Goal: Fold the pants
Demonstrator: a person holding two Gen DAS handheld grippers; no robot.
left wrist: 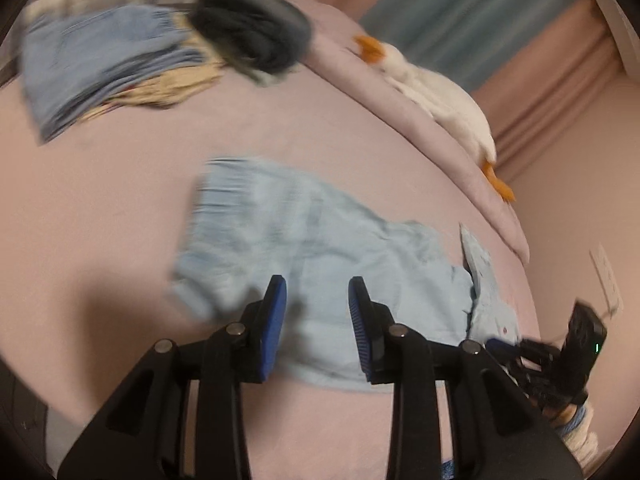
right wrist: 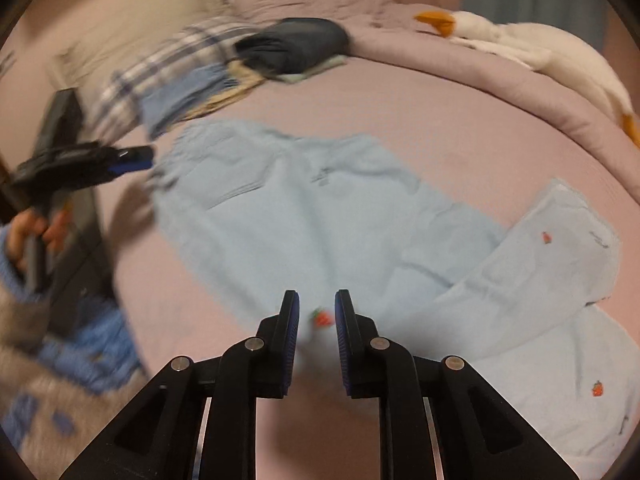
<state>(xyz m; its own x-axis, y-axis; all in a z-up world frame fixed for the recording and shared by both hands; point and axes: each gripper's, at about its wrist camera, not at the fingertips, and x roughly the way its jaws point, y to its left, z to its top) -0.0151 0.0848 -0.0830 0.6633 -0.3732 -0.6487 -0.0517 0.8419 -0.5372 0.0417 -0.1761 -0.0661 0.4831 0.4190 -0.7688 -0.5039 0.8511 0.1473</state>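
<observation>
Left wrist view: the left gripper [left wrist: 317,300] hangs over the near part of the light blue pants [left wrist: 320,248], its blue-padded fingers [left wrist: 276,312] spread apart with nothing between them. The pants lie flat on the pink bed sheet [left wrist: 120,208], around the middle of the bed, waistband toward the left and one leg doubled back over the other toward the right. The right gripper [left wrist: 504,350] shows at the right edge of this view, close to the folded leg; whether it touches the cloth cannot be told. Right wrist view: the right gripper [right wrist: 317,320] has its fingers released, the gap standing above a small red motif on the pants [right wrist: 304,216] near the bed's near edge. The left gripper [right wrist: 132,162] is seen beside the waistband, held by a hand [right wrist: 36,228] in a blue-and-grey knitted sleeve [right wrist: 60,380]. Toward the far-left corner of the bed lies a pile of folded clothes [right wrist: 188,88] with a dark bundle [right wrist: 296,44] on top. A white plush goose [right wrist: 540,52] with an orange beak rests on the rolled duvet [right wrist: 400,52] along the far edge. Motion blur obscures finer detail on the left side.
</observation>
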